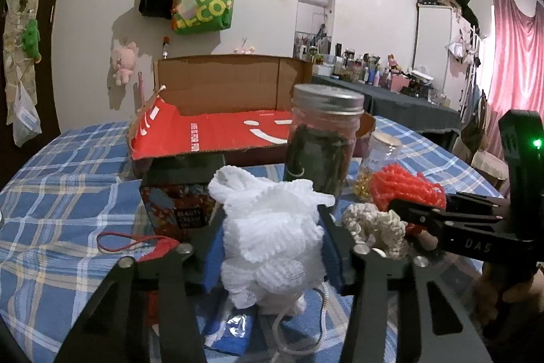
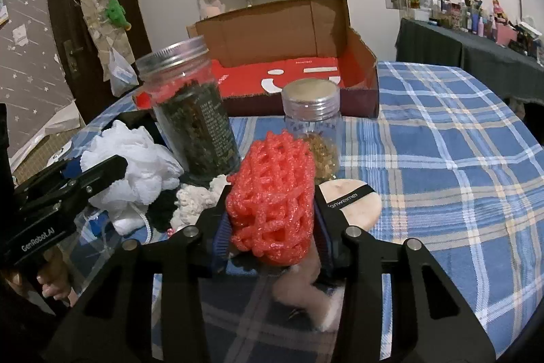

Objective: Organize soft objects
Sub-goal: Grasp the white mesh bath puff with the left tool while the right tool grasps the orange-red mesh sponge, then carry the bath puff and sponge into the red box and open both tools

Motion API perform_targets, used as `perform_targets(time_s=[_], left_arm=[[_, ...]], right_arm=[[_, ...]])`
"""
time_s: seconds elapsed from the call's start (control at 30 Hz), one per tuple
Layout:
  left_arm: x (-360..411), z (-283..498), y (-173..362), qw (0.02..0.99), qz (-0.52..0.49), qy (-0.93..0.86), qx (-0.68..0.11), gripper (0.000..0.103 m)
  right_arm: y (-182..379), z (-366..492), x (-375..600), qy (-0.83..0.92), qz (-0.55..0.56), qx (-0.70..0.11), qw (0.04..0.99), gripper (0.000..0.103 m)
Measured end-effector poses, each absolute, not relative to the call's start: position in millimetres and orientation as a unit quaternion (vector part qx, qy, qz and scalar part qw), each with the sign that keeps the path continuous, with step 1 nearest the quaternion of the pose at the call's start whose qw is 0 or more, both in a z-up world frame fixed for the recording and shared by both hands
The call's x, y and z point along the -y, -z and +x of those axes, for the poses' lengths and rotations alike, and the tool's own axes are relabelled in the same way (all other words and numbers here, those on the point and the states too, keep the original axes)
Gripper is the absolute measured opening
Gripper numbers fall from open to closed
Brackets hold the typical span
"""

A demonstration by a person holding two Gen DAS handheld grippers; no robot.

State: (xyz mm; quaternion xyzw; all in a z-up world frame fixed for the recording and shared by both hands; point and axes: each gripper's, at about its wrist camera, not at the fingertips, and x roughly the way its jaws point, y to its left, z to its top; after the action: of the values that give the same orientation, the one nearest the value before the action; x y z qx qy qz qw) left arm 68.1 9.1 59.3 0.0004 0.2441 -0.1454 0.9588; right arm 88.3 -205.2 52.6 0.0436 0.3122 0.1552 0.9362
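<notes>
Left tongs point(image 1: 272, 247) clamped on white mesh puff point(image 1: 272, 227), low over counter point(image 1: 68, 193) with blue plaid cloth. Right tongs point(image 2: 270, 220) clamped on red foam net point(image 2: 272, 193), squeezed between both fingers. Cream crochet piece point(image 1: 374, 227) between two held items, resting on cloth. Round powder puff point(image 2: 353, 199) just right of red net. Tall jar of dark leaves point(image 1: 323, 138) and small jar of gold beads point(image 2: 314, 125) close behind. Open cardboard box with red lining point(image 1: 221, 131) farther back on counter.
</notes>
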Motion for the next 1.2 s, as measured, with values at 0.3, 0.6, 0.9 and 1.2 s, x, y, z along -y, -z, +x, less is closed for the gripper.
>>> perform_targets(time_s=[0.3,0.6,0.9,1.2], left_arm=[[-7.7,60.4,-72.0,0.962,0.005,0.152,-0.225,0.035],[-13.1,56.6,-84.0,0.965,0.001,0.153,-0.214,0.031],[-19.4,45.9,-102.9,0.971,-0.001,0.152,-0.184,0.030],[-32.3,41.9,-131.7,0.980,0.004,0.137,-0.145,0.030]], right_arm=[[-62.5,83.5,209.5,-0.151,0.053,-0.301,0.940,0.040],[-77.3,75.8,210.1,-0.150,0.049,-0.279,0.947,0.040],[-93.5,68.1,212.6,-0.145,0.044,-0.255,0.955,0.040],[-122.4,65.1,217.2,-0.139,0.032,-0.217,0.966,0.040]])
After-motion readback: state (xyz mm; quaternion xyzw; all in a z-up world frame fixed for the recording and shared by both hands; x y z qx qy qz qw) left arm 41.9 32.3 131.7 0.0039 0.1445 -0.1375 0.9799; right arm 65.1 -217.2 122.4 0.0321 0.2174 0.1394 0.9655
